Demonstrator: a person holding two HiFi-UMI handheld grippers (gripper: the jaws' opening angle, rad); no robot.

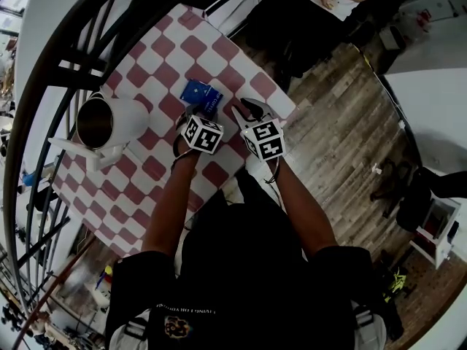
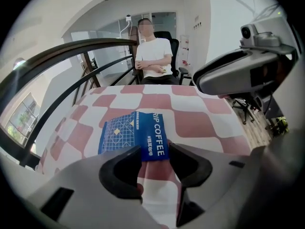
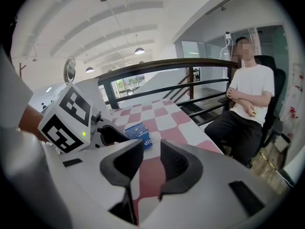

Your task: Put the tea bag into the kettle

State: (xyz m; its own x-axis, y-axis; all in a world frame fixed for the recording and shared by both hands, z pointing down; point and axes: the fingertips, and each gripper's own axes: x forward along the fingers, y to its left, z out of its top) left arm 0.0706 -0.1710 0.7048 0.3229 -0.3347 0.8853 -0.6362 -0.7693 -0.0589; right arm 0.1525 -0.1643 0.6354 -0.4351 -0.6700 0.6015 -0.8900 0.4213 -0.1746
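Black shirt (image 1: 248, 268) and two bare forearms fill the near foreground, reaching up to a checkered table (image 1: 157, 53). At far left a curved dark railing (image 1: 29, 144) hugs the table's edge, and the white kettle (image 1: 109, 122) stands just inside it, mouth open upward. Bare cloth separates it from the blue tea bag (image 1: 201, 93), which lies flat mid-table. The left gripper (image 2: 155, 163) hovers over the bag's near end, jaws spread wide and the pads not pressing it. The right gripper (image 3: 151, 161) is just beside it, jaws parted and empty, close to the table's right edge. Beyond that edge is open wood floor (image 1: 343, 122).
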